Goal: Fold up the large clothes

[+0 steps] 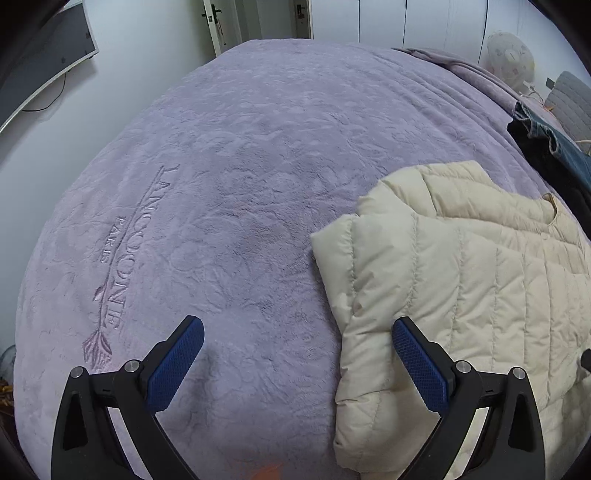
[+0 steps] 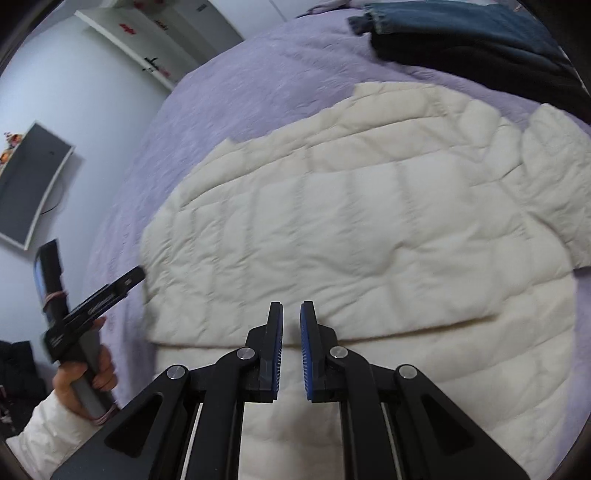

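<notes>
Both tools are matte black linkages with round silver pivot screws and blue, finely cross-hatched pads on the fingers. The left tool (image 1: 297,334) shows triangular cut-outs in its outer arms; the right tool (image 2: 291,314) shows the same. At eight o'clock in the right wrist view, a bare-skinned hand (image 2: 86,384) emerges from a white sleeve (image 2: 44,432).

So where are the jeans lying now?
The jeans lie at the far right of the purple blanket, just beyond the cream jacket.
</notes>
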The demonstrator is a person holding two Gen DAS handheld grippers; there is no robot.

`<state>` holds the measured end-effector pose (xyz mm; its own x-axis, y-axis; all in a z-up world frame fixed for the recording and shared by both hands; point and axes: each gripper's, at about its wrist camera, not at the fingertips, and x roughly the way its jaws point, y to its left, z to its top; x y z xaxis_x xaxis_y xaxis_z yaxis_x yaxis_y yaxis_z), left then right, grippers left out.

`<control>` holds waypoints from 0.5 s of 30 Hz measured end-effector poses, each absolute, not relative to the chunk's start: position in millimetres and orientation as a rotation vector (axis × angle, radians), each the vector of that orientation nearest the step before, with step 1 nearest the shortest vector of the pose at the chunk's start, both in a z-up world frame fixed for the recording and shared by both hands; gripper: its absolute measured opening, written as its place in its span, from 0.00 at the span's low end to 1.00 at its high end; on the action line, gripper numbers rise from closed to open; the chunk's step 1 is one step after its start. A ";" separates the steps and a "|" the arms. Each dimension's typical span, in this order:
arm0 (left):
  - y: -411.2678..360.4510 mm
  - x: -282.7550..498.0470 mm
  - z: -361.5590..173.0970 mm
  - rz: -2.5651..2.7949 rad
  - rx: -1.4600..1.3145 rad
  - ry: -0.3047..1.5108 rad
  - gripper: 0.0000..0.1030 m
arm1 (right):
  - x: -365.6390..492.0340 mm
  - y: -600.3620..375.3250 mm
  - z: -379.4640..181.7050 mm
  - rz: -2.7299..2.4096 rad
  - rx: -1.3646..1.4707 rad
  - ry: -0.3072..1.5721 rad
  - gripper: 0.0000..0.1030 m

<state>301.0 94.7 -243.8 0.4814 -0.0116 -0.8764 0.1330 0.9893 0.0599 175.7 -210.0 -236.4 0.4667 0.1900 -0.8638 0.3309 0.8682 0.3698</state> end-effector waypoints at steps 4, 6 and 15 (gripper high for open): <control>88.1 300.4 -252.2 -0.093 0.144 1.090 0.99 | 194.4 -253.1 -260.8 -0.156 0.507 1.119 0.10; 84.7 297.6 -250.9 -0.088 0.160 1.089 0.99 | 205.0 -259.9 -264.4 -0.150 0.502 1.103 0.10; 56.6 287.4 -255.4 -0.113 0.251 1.089 0.99 | 230.7 -270.5 -282.0 -0.090 0.527 1.105 0.10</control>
